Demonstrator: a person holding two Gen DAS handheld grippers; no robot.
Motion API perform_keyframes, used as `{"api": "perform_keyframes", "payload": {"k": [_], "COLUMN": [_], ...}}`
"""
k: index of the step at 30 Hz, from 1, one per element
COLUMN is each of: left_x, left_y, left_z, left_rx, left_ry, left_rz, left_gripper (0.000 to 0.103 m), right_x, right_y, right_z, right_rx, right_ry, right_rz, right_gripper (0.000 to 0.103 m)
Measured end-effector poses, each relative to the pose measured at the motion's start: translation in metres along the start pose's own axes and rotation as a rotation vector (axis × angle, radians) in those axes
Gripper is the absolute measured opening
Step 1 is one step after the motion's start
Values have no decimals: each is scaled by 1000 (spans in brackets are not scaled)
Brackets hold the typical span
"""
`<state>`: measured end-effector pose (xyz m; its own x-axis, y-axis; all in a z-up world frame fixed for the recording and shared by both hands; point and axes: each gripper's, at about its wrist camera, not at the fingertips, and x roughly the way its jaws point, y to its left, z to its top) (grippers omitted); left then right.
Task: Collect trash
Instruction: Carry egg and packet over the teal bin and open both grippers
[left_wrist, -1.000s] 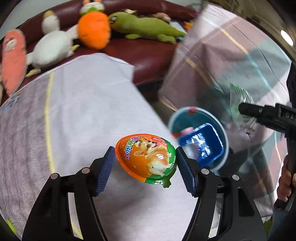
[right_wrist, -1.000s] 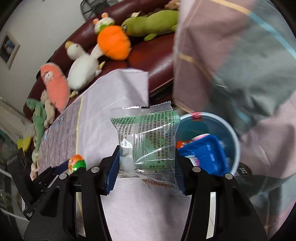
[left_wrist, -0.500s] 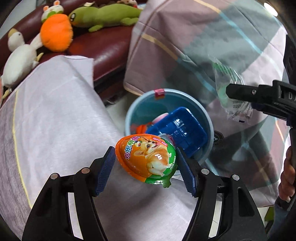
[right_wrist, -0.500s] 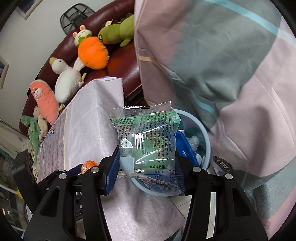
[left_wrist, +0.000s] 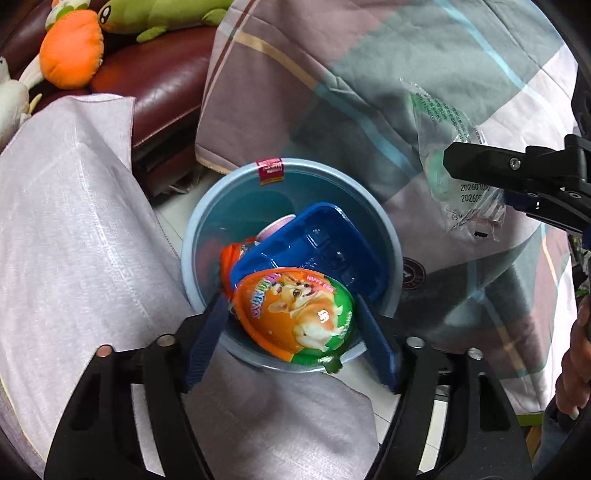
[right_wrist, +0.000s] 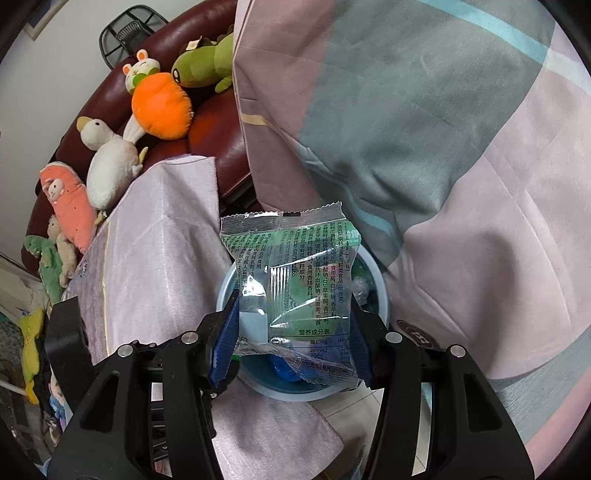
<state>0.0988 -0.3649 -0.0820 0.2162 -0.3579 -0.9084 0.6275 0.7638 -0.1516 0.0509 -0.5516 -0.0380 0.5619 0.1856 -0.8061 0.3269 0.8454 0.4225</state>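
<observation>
1. The left hand-held gripper (left_wrist: 291, 325) is closed on one egg-shaped orange and green package (left_wrist: 295, 314), held between its two blue pads (left_wrist: 207, 332). The package shows a cartoon corgi and the words "HAPPY EGG", with Chinese characters alongside.
2. Directly ahead of and below this gripper is one round pale blue trash bin (left_wrist: 391, 236), standing on the floor. A small red label (left_wrist: 270, 170) is folded over its far rim; its writing is too small to read.
3. Inside the bin lie one dark blue plastic tray (left_wrist: 314, 247), an orange wrapper (left_wrist: 229, 258) and a pink round item partly hidden under the tray.
4. The right hand-held gripper (right_wrist: 291, 332) is closed on one clear and green snack wrapper (right_wrist: 291, 288), gripped by its lower part. Its back carries dense Chinese print, a nutrition table heading, "100g" and "2699kJ".
5. From the left view, that wrapper (left_wrist: 447, 147) hangs to the right of the bin, with a printed date starting "202601".
6. From the right view, the bin (right_wrist: 380, 291) sits just behind and below the wrapper.
7. To the left of both grippers lies a pale lilac cloth (left_wrist: 74, 221); ahead to the right hangs a pink and grey checked blanket (right_wrist: 424, 129).
8. Farther ahead, a dark red sofa (right_wrist: 218, 122) holds at least four plush toys: orange carrot (right_wrist: 160, 105), green dinosaur (right_wrist: 203, 64), white duck (right_wrist: 107, 162), pink strawberry (right_wrist: 68, 206).
</observation>
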Motion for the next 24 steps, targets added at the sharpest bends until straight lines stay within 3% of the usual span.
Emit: {"api": "perform_keyframes", "payload": {"k": [8, 12, 21, 24], "left_x": [-4, -14, -31, -33], "left_y": [20, 31, 59, 66], "left_z": [-5, -7, -15, -17], "left_rx": [-42, -65, -128, -142], "left_ry": [-6, -23, -47, -46], "left_rz": [11, 28, 39, 36], "left_gripper": [84, 92, 93, 93], "right_x": [11, 15, 28, 33], "right_y": [6, 14, 30, 35], "right_z": [-1, -1, -7, -8], "right_rx": [-5, -22, -50, -61], "right_ry": [26, 34, 70, 86], "right_rz": [-19, -21, -41, -53], "right_gripper": [51, 52, 52, 59]}}
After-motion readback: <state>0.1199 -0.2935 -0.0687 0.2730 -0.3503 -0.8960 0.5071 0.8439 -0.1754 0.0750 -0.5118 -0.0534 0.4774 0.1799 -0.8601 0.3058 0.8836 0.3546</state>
